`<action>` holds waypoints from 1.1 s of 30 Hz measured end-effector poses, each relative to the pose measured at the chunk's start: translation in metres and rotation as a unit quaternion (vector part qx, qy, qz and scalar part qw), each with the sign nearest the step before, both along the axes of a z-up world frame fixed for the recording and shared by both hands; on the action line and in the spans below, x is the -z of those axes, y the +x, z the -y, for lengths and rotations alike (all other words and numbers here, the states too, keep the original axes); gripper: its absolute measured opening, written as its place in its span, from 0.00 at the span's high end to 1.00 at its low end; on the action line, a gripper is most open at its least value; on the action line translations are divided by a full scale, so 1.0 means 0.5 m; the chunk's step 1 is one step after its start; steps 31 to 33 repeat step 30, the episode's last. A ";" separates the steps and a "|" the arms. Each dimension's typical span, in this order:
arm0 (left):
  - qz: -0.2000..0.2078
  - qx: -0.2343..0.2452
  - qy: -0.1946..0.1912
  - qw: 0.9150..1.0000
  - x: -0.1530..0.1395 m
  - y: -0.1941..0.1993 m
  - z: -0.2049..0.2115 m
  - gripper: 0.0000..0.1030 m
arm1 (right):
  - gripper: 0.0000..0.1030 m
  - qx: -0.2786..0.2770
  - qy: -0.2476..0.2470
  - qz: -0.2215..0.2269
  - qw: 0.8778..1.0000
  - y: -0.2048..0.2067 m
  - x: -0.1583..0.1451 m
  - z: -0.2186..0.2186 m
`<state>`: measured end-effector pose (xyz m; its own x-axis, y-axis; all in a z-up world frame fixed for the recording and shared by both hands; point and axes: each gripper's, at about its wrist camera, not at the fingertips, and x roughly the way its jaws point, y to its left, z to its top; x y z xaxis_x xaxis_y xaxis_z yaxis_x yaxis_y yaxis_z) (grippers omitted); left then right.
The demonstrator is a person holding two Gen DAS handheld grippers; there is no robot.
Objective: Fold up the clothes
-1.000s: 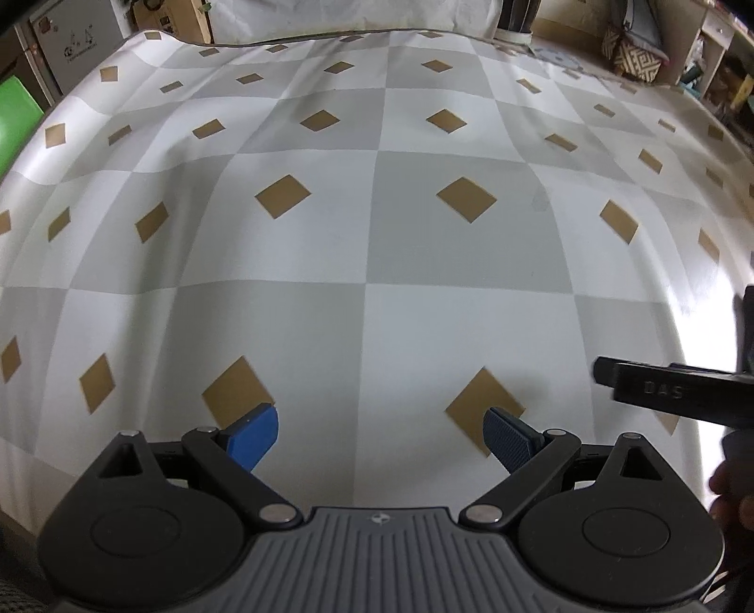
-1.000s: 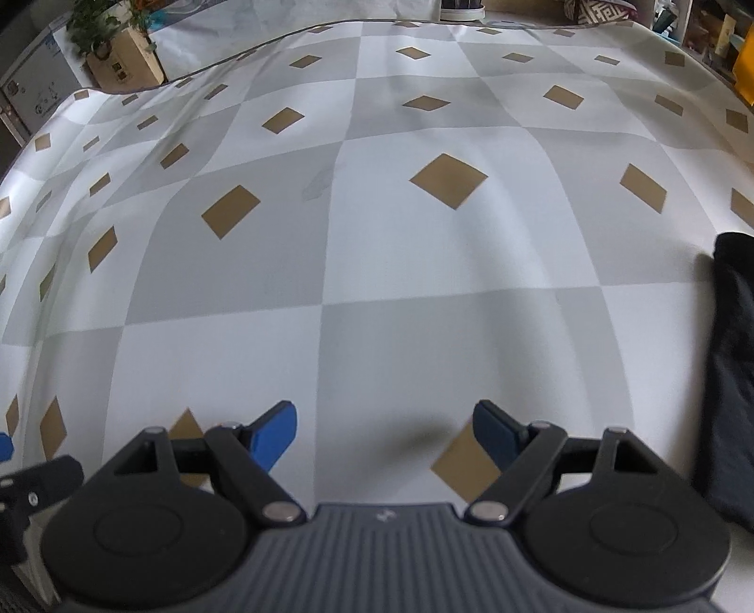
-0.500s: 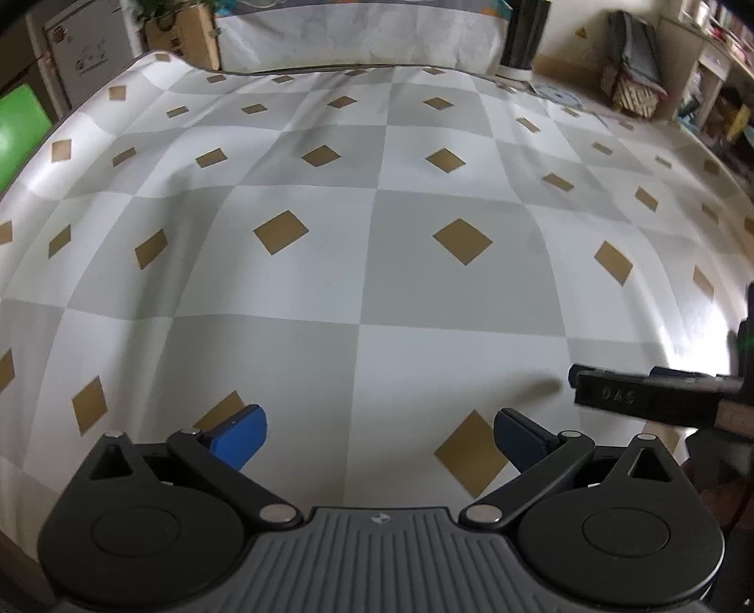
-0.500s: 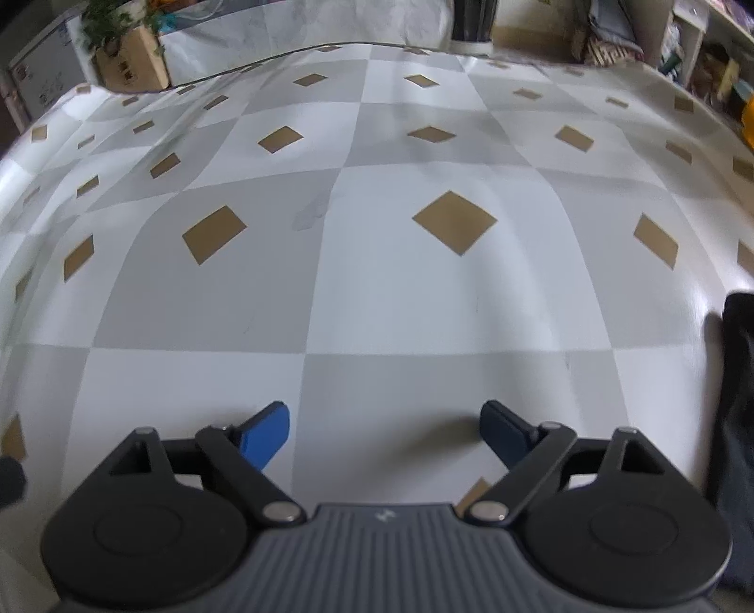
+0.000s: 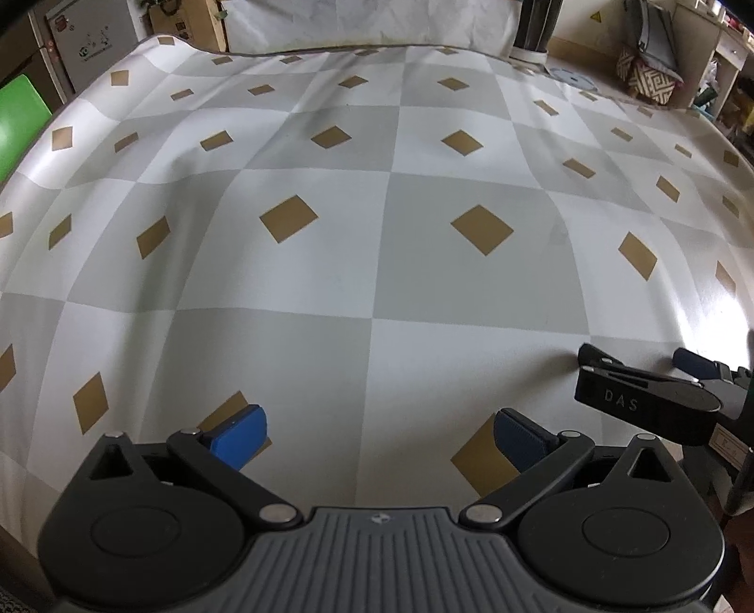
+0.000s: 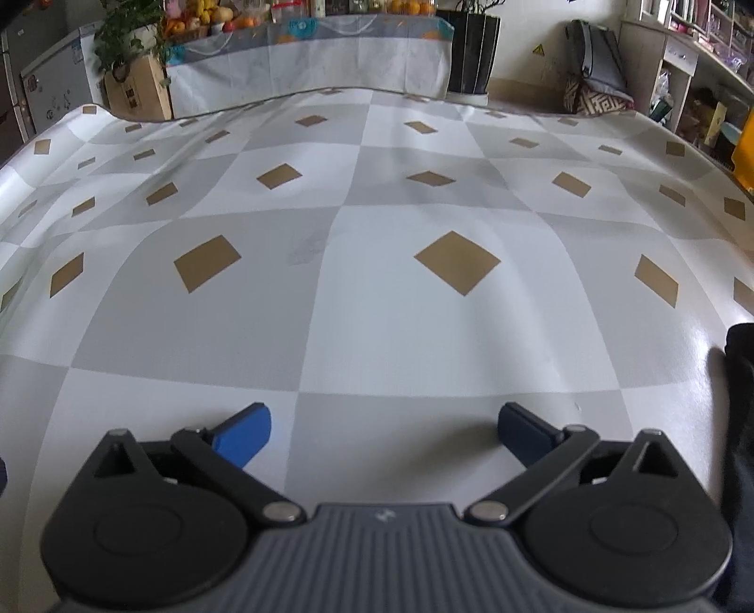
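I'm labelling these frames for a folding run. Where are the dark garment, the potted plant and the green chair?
dark garment [image 6: 742, 377]: right wrist view, its left edge on the tablecloth.
potted plant [image 6: 125, 37]: right wrist view, its leaves.
green chair [image 5: 19, 118]: left wrist view, its back.

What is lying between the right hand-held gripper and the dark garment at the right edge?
Nothing visible: only bare checkered cloth separates the open right hand-held gripper from the garment.

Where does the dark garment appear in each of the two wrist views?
Left wrist view: not in it.
Right wrist view: the dark garment lies at the right edge, on the checkered cloth.
Shared landmark: the patterned bag at the far right, beyond the cloth.
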<state>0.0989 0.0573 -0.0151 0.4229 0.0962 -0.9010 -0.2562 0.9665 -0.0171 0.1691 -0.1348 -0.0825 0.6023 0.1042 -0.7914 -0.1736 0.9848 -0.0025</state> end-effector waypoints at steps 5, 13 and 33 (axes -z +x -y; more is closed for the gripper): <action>-0.001 0.002 -0.010 1.000 0.006 0.000 -0.002 0.00 | 0.01 0.003 0.003 0.018 1.000 -0.006 0.005 -0.005; -0.006 0.010 -0.015 1.000 0.010 -0.001 0.002 0.00 | 0.00 0.003 0.009 0.046 0.999 -0.015 0.013 -0.010; -0.013 0.009 -0.027 1.000 0.018 -0.002 -0.003 0.00 | 0.00 -0.002 0.019 0.095 0.995 -0.028 0.028 -0.015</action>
